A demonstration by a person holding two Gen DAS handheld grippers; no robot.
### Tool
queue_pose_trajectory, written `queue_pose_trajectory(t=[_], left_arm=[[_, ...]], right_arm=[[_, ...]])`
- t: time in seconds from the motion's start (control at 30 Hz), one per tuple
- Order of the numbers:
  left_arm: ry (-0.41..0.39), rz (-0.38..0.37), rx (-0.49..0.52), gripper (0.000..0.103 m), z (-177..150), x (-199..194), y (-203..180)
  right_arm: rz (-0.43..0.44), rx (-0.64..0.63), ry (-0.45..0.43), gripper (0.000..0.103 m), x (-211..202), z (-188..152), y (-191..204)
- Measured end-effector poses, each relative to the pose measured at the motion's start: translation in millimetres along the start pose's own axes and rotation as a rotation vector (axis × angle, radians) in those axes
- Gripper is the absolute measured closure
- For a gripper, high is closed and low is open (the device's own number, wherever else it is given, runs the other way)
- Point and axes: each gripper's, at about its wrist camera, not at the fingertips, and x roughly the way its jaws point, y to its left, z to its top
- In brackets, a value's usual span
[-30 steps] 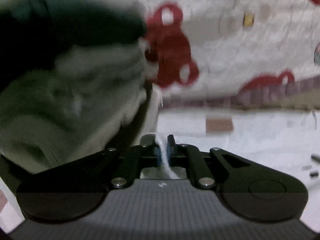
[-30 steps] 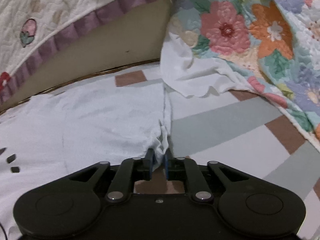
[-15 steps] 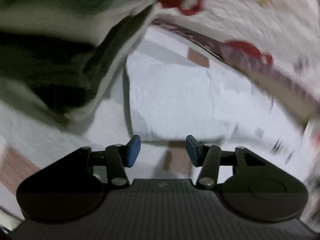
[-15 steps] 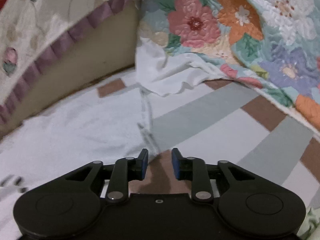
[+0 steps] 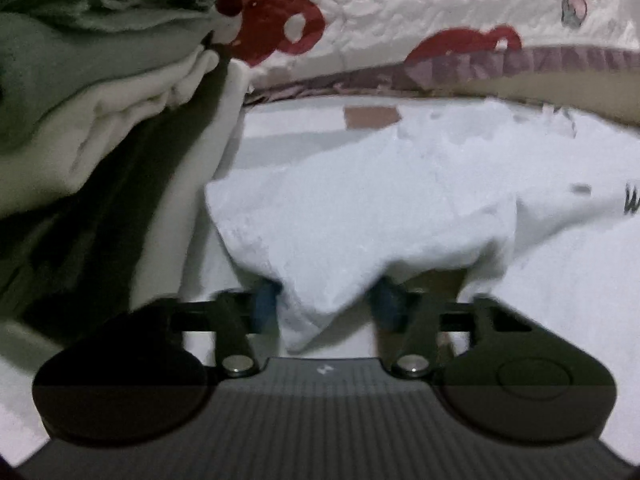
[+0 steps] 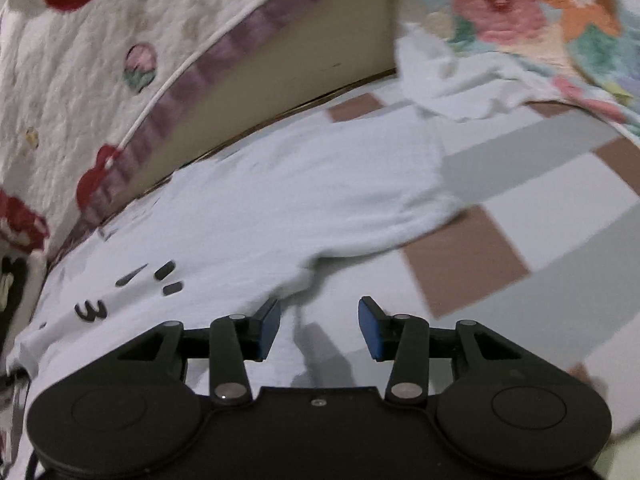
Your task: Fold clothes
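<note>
Below, a white garment (image 5: pixel 360 208) lies spread on a checked bedsheet (image 6: pixel 520 208) of white, grey-green and brown squares, its far edge near the quilted cover with red figures (image 6: pixel 80 60) that rises behind the bed. Left-wrist view: the left gripper (image 5: pixel 326 308) points down at a corner of the garment, which hangs in a point between the two blue pads; the jaws are closing, and a gap shows on either side of the cloth, so the pads do not appear to press on it, though blur makes this uncertain. A pile of folded clothes (image 5: pixel 100 80), green, cream and dark, stands at the left, just beside the garment. Right-wrist view: the right gripper (image 6: pixel 319 330) has its jaws opening, with only bare sheet between the pads; the garment's near edge lies just beyond the left pad, black printed marks (image 6: pixel 160 276) showing on it. A floral quilt (image 6: pixel 540 12) lies at upper right.
</note>
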Motion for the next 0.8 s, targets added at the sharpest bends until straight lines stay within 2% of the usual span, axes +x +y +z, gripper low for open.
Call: queue_pose_trajectory(t=[0.03, 0.13, 0.2, 0.27, 0.33, 0.4, 0.43, 0.47, 0.53, 0.63, 0.7, 0.77, 0.8], left_arm=[[-0.001, -0.019, -0.03, 0.095, 5.9, 4.1, 4.3], [-0.162, -0.065, -0.197, 0.096, 15.3, -25.5, 15.1], [-0.242, 0.001, -0.167, 0.096, 21.7, -43.7, 8.5], [-0.24, 0.034, -0.211, 0.093, 23.4, -45.9, 12.8], [-0.176, 0.046, -0.313, 0.088, 19.4, -40.0, 27.8], [-0.111, 0.077, -0.395, 0.087, 13.4, -35.0, 41.6], [-0.074, 0.076, -0.396, 0.085, 10.9, -36.2, 44.6], [-0.037, 0.073, -0.395, 0.076, 8.4, -37.5, 47.5], [0.059, -0.048, -0.422, 0.061, -0.1, -41.9, 49.1], [0.234, -0.234, -0.463, 0.059, -13.2, -45.5, 46.9], [0.302, -0.319, -0.445, 0.057, -20.3, -48.9, 39.1], [0.33, -0.353, -0.362, 0.055, -23.4, -52.8, 27.0], [0.33, -0.344, -0.334, 0.054, -24.1, -52.1, 22.6]], right_arm=[[-0.006, -0.019, 0.015, 0.054, 5.1, 0.2, 4.2], [-0.065, -0.092, 0.027, 0.051, 16.5, -0.3, 18.6], [-0.103, -0.114, 0.029, 0.051, 20.1, -0.4, 25.0], [-0.108, -0.12, 0.03, 0.051, 19.8, -1.4, 25.9], [-0.107, -0.12, 0.035, 0.051, 18.3, -1.8, 24.9], [-0.103, -0.116, 0.046, 0.051, 15.3, -2.4, 22.0], [-0.102, -0.117, 0.052, 0.051, 14.0, -3.0, 20.6], [-0.098, -0.116, 0.064, 0.051, 12.6, -3.5, 19.9], [-0.089, -0.112, 0.088, 0.051, 9.6, -4.4, 18.4], [-0.041, -0.097, 0.163, 0.051, 2.2, -7.6, 18.0], [-0.01, -0.104, 0.21, 0.051, -0.8, -10.9, 20.2], [0.008, -0.124, 0.232, 0.05, -2.2, -14.9, 24.3], [0.01, -0.14, 0.229, 0.049, -2.0, -17.3, 27.4]])
